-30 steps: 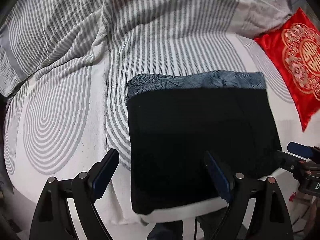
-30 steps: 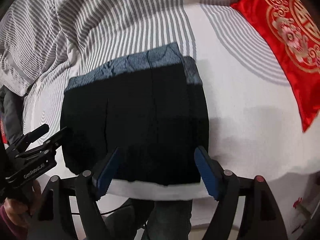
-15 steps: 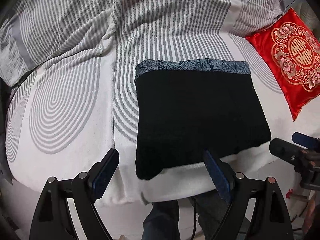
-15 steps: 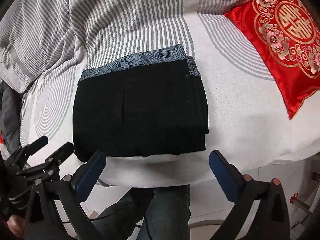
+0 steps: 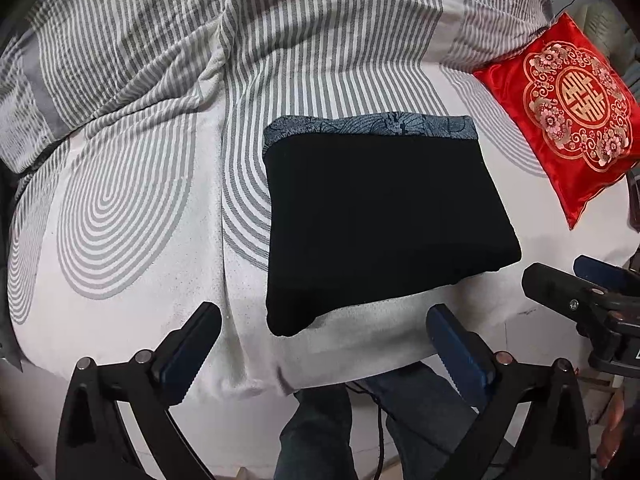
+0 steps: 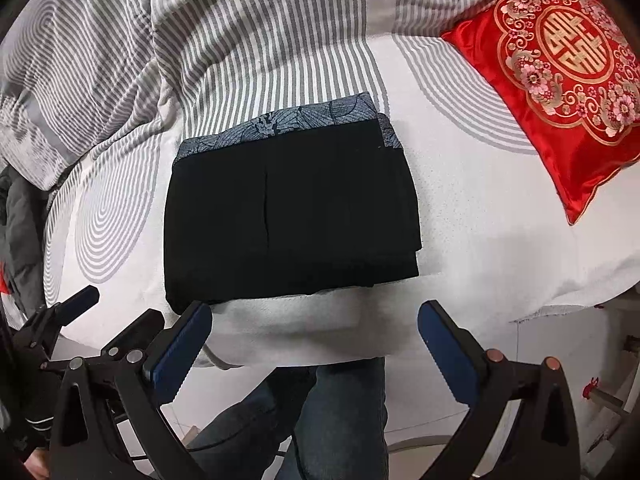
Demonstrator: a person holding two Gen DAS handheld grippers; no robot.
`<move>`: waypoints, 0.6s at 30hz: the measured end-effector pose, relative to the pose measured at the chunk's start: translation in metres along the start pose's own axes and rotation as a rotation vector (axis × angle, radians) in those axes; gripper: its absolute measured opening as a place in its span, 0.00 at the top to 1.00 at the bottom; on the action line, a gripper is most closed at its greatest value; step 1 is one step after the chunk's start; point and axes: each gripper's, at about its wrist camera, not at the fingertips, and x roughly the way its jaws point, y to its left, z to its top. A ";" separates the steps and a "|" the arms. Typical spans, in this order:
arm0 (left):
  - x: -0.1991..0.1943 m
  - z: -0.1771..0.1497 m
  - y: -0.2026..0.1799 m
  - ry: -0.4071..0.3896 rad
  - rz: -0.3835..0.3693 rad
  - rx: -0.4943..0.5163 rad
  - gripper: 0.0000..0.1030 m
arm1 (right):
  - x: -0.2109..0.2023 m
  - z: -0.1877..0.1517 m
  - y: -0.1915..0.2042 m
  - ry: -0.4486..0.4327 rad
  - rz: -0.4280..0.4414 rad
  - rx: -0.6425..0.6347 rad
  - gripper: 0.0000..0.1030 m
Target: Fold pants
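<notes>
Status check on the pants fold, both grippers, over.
Left gripper and right gripper open, empty, jaws just widened. Black pants folded flat on the bed, patterned waistband showing. Red cushion lies apart; nothing in the way.

- A bed (image 5: 132, 312) fills most of both views, spread with a white sheet printed with grey concentric rings.
- At the bed's far side lies a rumpled grey-and-white striped duvet (image 5: 320, 40).
- A red satin cushion (image 6: 560, 72) with gold and pink embroidery rests on the bed's far right corner.
- Dark grey fabric (image 6: 22, 216) bunches off the bed's left edge.
</notes>
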 end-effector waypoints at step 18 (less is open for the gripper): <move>-0.013 -0.008 0.001 -0.019 0.016 0.009 0.00 | -0.016 0.001 0.014 -0.025 -0.030 -0.048 0.00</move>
